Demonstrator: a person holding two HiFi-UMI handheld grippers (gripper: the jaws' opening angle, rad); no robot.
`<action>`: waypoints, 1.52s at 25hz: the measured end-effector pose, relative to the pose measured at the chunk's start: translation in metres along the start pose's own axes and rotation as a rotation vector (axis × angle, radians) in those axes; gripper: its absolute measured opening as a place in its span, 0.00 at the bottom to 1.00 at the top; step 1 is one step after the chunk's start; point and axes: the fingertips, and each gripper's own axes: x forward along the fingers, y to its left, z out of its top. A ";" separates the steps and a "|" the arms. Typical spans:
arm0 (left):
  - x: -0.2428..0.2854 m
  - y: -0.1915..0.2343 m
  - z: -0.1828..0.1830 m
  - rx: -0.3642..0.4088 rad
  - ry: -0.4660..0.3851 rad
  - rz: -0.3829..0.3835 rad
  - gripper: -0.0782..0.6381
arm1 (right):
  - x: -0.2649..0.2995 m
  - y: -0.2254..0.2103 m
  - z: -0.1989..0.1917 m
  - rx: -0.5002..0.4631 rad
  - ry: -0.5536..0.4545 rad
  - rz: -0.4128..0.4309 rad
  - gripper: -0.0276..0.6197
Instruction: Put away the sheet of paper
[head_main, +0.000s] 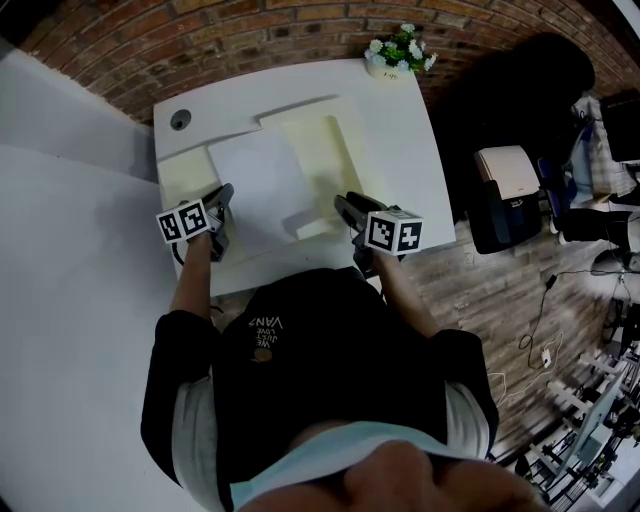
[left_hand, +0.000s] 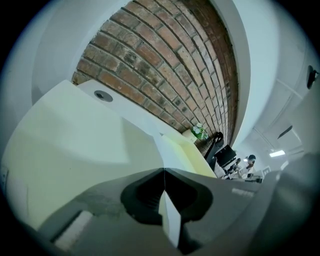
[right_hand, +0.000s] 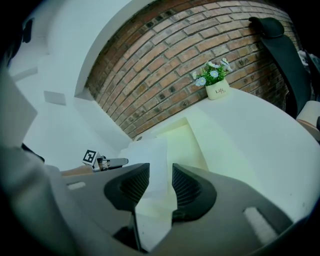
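We find the left gripper (head_main: 224, 197) clamped on the left edge of the sheet (head_main: 262, 185), which lies over the folder (head_main: 336, 150). The right gripper (head_main: 343, 204) is narrowly open astride the sheet's near edge. We advise closing it first, then lowering the sheet level.

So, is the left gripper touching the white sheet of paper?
Touching. The left gripper view shows the left gripper shut on an edge of the white sheet of paper.

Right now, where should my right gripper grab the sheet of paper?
Grip the sheet of paper at its near right edge, from the table's near side: that edge lines up between the right gripper's open jaws, opposite the left gripper, shut on the near left corner.
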 end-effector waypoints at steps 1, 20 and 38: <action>0.002 -0.001 0.000 -0.001 0.001 -0.003 0.11 | 0.000 -0.001 0.000 0.001 0.000 0.000 0.26; 0.024 -0.021 -0.004 -0.043 -0.002 -0.025 0.11 | -0.004 -0.010 0.007 0.011 -0.006 0.021 0.26; 0.047 -0.040 -0.007 -0.092 -0.022 -0.039 0.11 | -0.012 -0.025 0.016 0.010 0.000 0.035 0.26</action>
